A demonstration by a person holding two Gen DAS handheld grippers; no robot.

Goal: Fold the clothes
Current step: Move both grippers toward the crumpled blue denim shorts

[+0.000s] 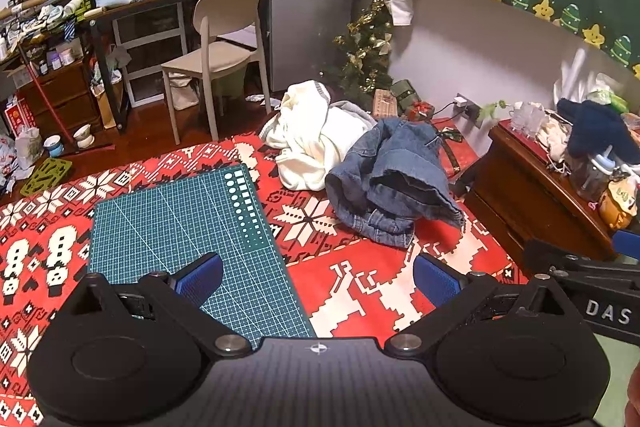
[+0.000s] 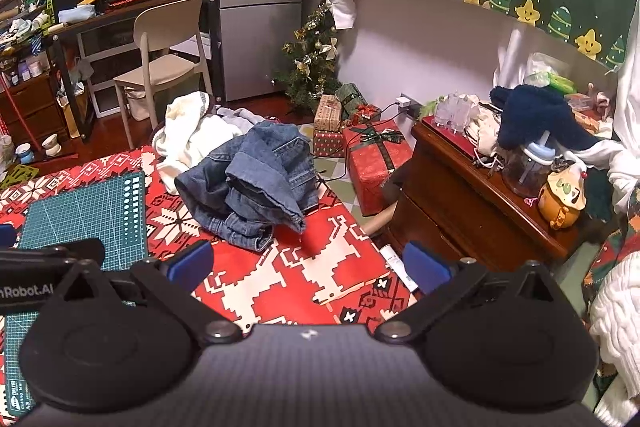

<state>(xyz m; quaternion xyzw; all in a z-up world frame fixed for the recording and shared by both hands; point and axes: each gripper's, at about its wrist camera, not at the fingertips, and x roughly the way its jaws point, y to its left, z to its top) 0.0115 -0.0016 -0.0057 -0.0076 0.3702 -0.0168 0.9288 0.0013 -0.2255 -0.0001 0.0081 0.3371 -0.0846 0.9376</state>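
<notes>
Crumpled blue denim jeans [image 1: 394,183] [image 2: 254,183] lie in a heap on the red patterned cloth [image 1: 360,267] [image 2: 320,267]. Behind them sits a bunched white garment [image 1: 312,143] [image 2: 188,135]. My left gripper [image 1: 318,281] is open above the cloth, short of the jeans, its left blue pad over the green cutting mat [image 1: 180,223] [image 2: 84,211]. My right gripper [image 2: 308,267] is open too, holding nothing, with the jeans just beyond its left finger. Part of the right gripper's body shows at the right edge of the left wrist view.
A dark wooden cabinet [image 2: 472,195] with cluttered bottles and cloths stands right of the cloth. Wrapped gift boxes [image 2: 372,159] and a small Christmas tree [image 2: 312,63] sit behind. A beige chair [image 1: 216,55], a desk and a fridge are further back. A white knitted sleeve [image 2: 616,327] shows at right.
</notes>
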